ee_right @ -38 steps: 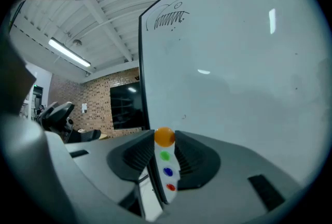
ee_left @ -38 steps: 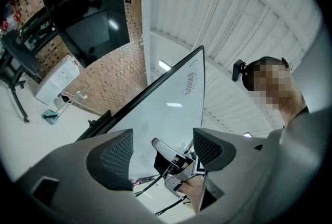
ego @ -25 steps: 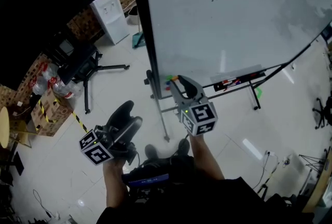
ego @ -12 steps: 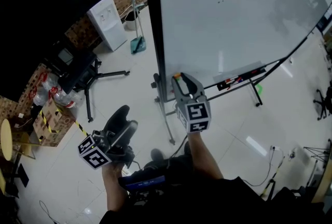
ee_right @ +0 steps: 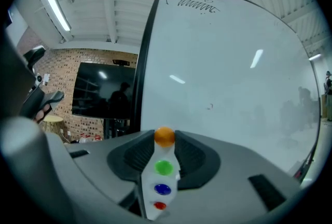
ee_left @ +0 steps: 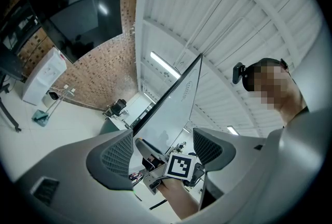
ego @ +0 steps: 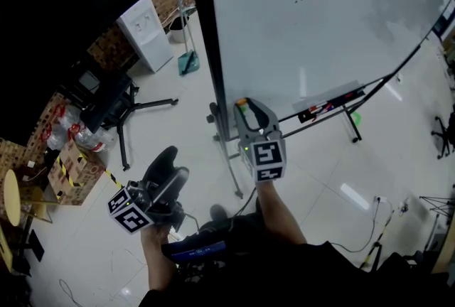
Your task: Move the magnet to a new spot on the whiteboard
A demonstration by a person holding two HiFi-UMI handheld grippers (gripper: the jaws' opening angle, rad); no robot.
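While the right gripper (ego: pixel 247 110) clamps the magnet strip (ee_right: pixel 162 179) near the whiteboard's (ego: pixel 320 35) lower-left corner, advance squarely — seat the strip flat before releasing. Left gripper (ego: pixel 174 165) — jaws apart, empty.

Orange magnet (ee_right: pixel 165 136) — round, gripped at jaws' tip, facing whiteboard (ee_right: pixel 223 78).
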